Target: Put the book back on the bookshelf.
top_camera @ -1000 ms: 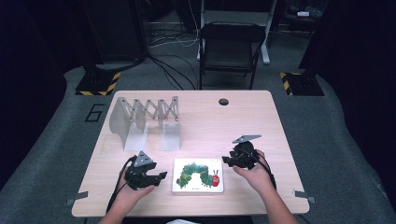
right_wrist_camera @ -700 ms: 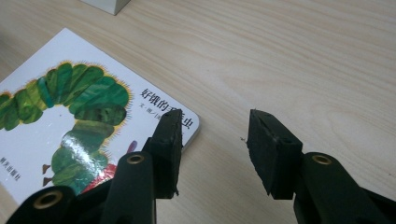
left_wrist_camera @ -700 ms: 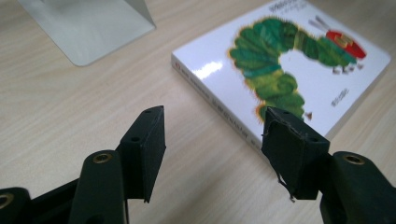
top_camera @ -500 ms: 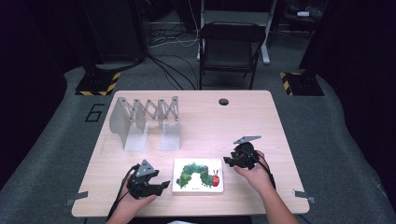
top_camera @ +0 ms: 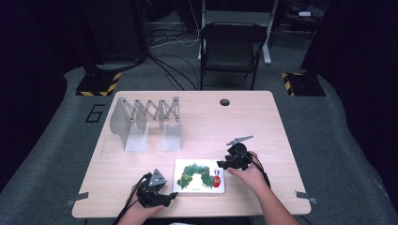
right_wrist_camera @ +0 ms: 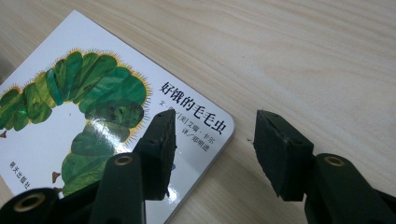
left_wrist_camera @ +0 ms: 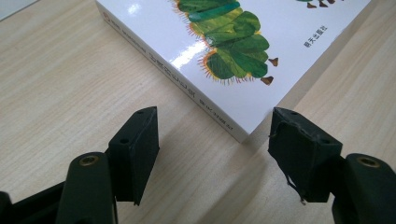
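A white board book (top_camera: 199, 176) with a green caterpillar on its cover lies flat near the table's front edge. My left gripper (top_camera: 172, 196) sits low at the book's near left corner. In the left gripper view that corner of the book (left_wrist_camera: 224, 37) lies just ahead of the left gripper (left_wrist_camera: 212, 116), whose jaws have just been opening and touch nothing. My right gripper (top_camera: 220, 164) is at the book's far right corner. In the right gripper view the book (right_wrist_camera: 93, 102) has its corner between the right gripper (right_wrist_camera: 215, 116) jaws, which have just opened wider, one over the cover, one over bare wood.
A grey metal accordion rack (top_camera: 145, 119) stands at the back left of the wooden table (top_camera: 263, 136). A cable hole (top_camera: 225, 102) is at the back middle. A black folding chair (top_camera: 232, 51) stands behind the table.
My left gripper has come down and toward the front edge, closing on the book's near left corner. The right gripper has sunk slightly onto the far right corner. The book has not moved.
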### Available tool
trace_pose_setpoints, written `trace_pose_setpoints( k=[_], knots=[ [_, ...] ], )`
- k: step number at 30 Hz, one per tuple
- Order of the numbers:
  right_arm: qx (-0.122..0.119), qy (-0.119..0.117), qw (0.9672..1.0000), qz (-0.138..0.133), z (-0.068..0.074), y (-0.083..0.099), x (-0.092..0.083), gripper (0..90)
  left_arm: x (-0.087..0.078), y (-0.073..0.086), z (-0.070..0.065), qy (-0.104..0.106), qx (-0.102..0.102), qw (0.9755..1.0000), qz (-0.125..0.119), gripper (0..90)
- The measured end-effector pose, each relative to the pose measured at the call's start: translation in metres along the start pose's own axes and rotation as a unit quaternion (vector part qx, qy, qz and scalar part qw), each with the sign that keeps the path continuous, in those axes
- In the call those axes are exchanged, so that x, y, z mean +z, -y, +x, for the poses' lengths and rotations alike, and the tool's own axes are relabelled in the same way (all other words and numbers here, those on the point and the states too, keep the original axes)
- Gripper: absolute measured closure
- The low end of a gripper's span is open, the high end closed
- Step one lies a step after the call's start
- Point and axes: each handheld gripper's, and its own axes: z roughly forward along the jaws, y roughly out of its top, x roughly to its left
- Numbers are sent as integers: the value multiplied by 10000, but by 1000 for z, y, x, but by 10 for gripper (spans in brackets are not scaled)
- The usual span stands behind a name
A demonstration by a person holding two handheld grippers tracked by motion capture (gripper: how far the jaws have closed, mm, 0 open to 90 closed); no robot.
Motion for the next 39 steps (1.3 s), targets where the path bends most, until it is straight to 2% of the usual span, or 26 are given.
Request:
trace_pose_setpoints(
  k=[3, 4, 6, 8, 10, 12, 16, 17, 18, 20, 21, 22, 24, 25, 26, 27, 36, 39],
  knots=[
    [42, -15, 10000, 11, 1, 0, 2, 481, 3, 0, 0, -94, 93, 9999, -19, 329],
    [-22, -63, 10000, 39, 0, 0, 3, 480, 3, 0, 0, -81, 83, 9999, -30, 321],
    [60, -37, 9999, 82, 3, -1, 8, 480, 5, -1, -1, -87, 107, 9999, -49, 311],
    [12, -67, 9999, 123, 3, -2, 10, 479, 6, 0, -3, -66, 97, 9999, -92, 300],
    [42, -43, 9999, 142, 5, -3, 13, 480, 7, -1, -4, -128, 177, 9997, -91, 296],
    [39, -64, 9998, 192, 5, -3, 15, 478, 7, -2, -4, -56, 187, 9998, -41, 292],
    [97, -72, 9997, 234, 7, -5, 18, 471, 10, -2, -6, -67, 128, 9998, -144, 286],
    [97, -72, 9997, 234, 7, -5, 18, 471, 10, -3, -6, -80, 205, 9997, -103, 286],
    [93, -66, 9996, 239, 6, -5, 19, 471, 12, -4, -8, -89, 202, 9996, -193, 284],
    [103, -54, 9997, 233, 6, -5, 19, 470, 12, -4, -9, -45, 226, 9996, -163, 284],
    [118, -38, 9996, 237, 7, -5, 19, 468, 13, -5, -10, -125, 296, 9994, -141, 284],
    [135, -33, 9996, 244, 7, -5, 19, 468, 15, -4, -12, -66, 247, 9994, -221, 284],
    [158, -29, 9996, 246, 7, -5, 19, 468, 15, -5, -12, -108, 271, 9994, -188, 285],
    [224, -7, 9994, 251, 8, -5, 20, 467, 15, -5, -12, -38, 315, 9993, -179, 285],
    [248, -22, 9994, 259, 7, -5, 20, 463, 17, -5, -15, -108, 305, 9992, -248, 283],
    [269, -21, 9993, 259, 7, -5, 20, 461, 17, -5, -16, -158, 343, 9991, -202, 280],
    [273, -11, 9992, 284, 9, -8, 23, 413, 17, -6, -16, -164, 326, 9992, -173, 274],
    [325, 57, 9990, 286, 11, -10, 25, 400, 17, -6, -16, -261, 311, 9990, -182, 272]
  ],
)
